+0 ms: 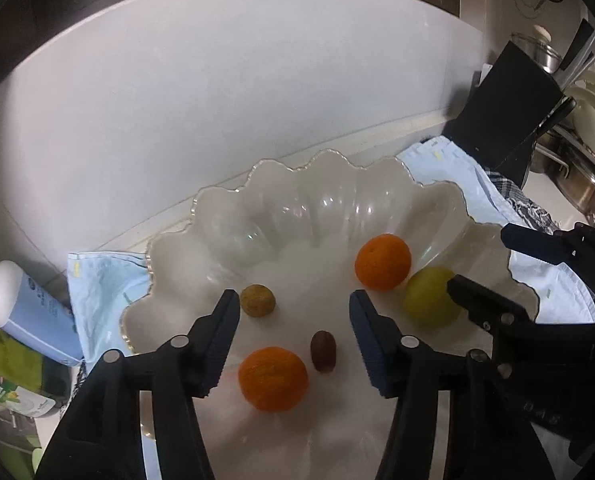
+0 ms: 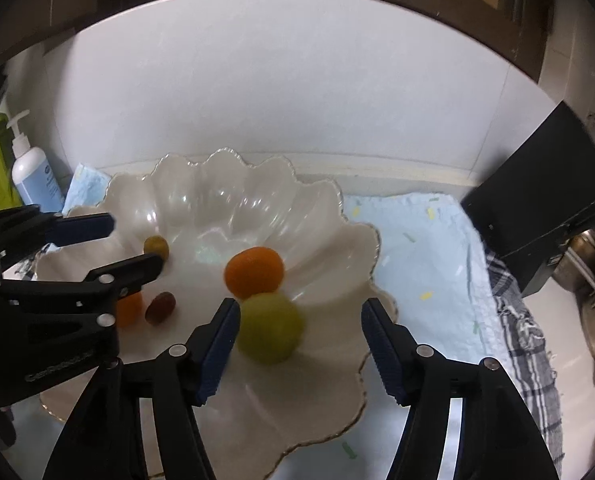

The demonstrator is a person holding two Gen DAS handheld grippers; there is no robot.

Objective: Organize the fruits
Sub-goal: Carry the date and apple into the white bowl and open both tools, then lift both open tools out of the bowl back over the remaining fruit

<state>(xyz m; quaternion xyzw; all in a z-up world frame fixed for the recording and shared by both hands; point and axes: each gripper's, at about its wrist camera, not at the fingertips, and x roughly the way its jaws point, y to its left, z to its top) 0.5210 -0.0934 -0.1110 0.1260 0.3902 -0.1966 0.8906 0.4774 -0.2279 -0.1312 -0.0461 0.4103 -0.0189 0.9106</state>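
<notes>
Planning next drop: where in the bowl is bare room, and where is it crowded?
Free: the far ribbed half of the bowl, behind the far orange and small yellow-brown fruit; also the near floor by the right gripper. Crowded: the near orange and brown date-like fruit under the left gripper; the green fruit touches the far orange.

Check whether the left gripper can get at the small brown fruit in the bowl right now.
Probably yes. The left gripper is open, and the brown fruit lies between its fingers, nothing over it. The near orange sits close beside it and may get nudged.
</notes>
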